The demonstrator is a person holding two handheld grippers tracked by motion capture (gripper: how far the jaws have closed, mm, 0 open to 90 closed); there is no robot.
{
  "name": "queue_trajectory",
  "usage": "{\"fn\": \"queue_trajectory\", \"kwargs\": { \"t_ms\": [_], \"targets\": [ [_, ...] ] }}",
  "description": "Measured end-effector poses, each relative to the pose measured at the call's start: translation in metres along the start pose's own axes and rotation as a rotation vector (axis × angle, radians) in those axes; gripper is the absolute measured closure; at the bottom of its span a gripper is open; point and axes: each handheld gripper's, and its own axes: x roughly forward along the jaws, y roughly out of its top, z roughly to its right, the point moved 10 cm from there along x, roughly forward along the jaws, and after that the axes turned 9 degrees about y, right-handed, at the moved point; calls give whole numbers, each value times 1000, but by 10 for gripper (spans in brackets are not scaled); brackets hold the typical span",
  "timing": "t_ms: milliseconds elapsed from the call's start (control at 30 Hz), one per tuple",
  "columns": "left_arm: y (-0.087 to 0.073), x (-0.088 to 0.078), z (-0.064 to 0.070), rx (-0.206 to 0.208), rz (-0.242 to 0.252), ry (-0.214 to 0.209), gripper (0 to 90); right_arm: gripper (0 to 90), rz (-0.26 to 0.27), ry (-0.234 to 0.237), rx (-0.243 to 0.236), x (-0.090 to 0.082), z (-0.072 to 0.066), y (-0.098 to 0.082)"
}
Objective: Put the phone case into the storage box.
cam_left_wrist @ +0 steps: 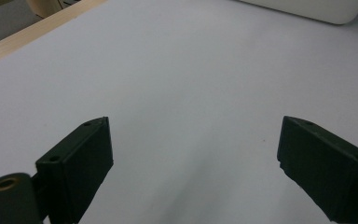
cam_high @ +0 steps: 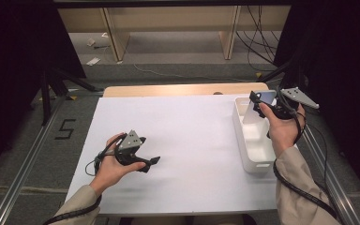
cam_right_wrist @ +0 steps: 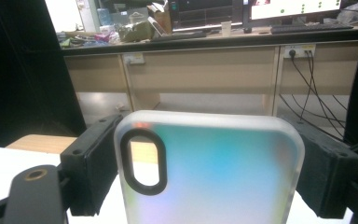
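Looking down and forward over the white desk point(cam_high: 187, 136) from above; riding low behind each claw; desk shared.

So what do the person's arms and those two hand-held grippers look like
Both forearms wear beige sleeves. Each hand carries a black hand-held gripper: the left hand-held gripper and the right hand-held gripper. Each has two blocky black jaws with small screw holes, a grey three-cornered plate on top dotted with holes, and a thick black cable trailing back along the arm.
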Motion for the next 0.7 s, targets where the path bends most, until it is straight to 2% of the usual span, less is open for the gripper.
{"fn": "queue_trajectory", "kwargs": {
  "t_ms": [700],
  "targets": [
    [0,0,0,-3,0,-2,97,187,-12,0,-3,10,4,-1]
  ]
}}
